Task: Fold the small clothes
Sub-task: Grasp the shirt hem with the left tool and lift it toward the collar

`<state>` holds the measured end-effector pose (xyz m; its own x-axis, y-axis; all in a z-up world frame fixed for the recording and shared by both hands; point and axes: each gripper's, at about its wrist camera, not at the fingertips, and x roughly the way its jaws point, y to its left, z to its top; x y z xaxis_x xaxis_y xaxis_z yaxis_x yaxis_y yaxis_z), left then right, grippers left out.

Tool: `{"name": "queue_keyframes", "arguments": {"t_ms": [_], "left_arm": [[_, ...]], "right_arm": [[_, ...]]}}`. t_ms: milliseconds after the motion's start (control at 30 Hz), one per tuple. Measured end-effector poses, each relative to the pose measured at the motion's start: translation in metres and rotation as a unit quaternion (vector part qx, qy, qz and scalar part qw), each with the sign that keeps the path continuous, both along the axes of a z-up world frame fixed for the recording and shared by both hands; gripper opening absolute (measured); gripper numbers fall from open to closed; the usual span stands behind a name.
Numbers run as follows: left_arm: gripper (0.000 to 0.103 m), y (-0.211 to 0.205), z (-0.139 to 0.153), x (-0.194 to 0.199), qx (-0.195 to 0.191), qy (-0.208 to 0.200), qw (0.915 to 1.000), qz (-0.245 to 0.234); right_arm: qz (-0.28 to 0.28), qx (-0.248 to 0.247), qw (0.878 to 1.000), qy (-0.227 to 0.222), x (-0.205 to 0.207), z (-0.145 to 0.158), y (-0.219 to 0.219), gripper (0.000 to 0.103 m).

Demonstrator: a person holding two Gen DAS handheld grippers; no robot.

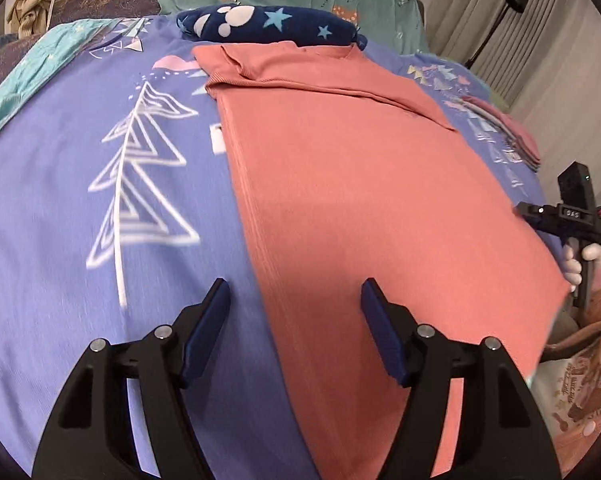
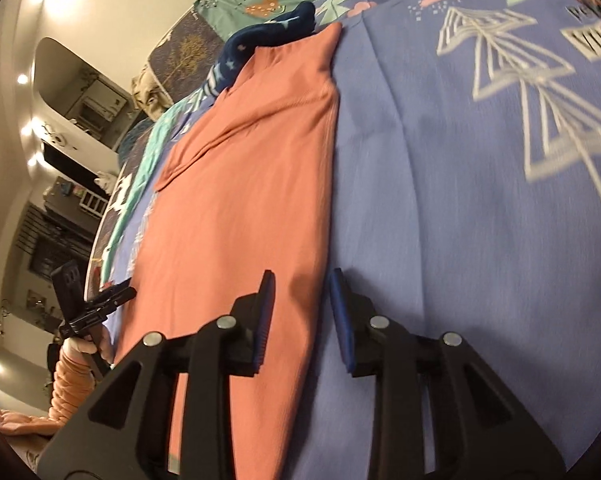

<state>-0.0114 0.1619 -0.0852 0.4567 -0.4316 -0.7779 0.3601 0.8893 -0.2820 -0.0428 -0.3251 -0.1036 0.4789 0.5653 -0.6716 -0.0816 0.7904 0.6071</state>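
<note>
I see the salmon-pink ribbed shirt [image 1: 340, 184] lying flat along the middle of the purple tree-print bedsheet [image 1: 80, 240]. My left gripper [image 1: 294, 308] hangs spread over its left edge; my right gripper [image 2: 302, 300] is parted astride its right edge, gripping nothing.

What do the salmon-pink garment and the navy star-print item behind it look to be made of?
Salmon-pink garment: probably a thin ribbed knit, likely cotton jersey; fine lengthwise ribs, matte, lying flat on the purple bedsheet.
Navy star-print item: likely plush fleece; thick, soft-edged bulk with a fuzzy look.
Neither fibre can be confirmed; both views are slightly blurred.
</note>
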Motion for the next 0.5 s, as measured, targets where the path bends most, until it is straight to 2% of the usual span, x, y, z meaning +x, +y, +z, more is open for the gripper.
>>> {"name": "queue_keyframes", "arguments": {"t_ms": [200,367,500], "left_arm": [[0.068,-0.006,-0.001,-0.046,-0.042,0.004,0.9984,-0.036],[0.068,0.001,-0.003,-0.076,-0.082,0.006,0.9955,-0.047],[0.068,-0.001,-0.008,-0.07,-0.118,0.005,0.9921,-0.043]], "right_arm": [[0.006,0.036,0.999,0.008,-0.056,-0.001,0.0,0.029],[-0.001,0.073,0.997,0.018,-0.09,-0.001,-0.008,0.029],[0.01,0.08,0.996,0.022,-0.088,-0.003,-0.004,0.03]]}}
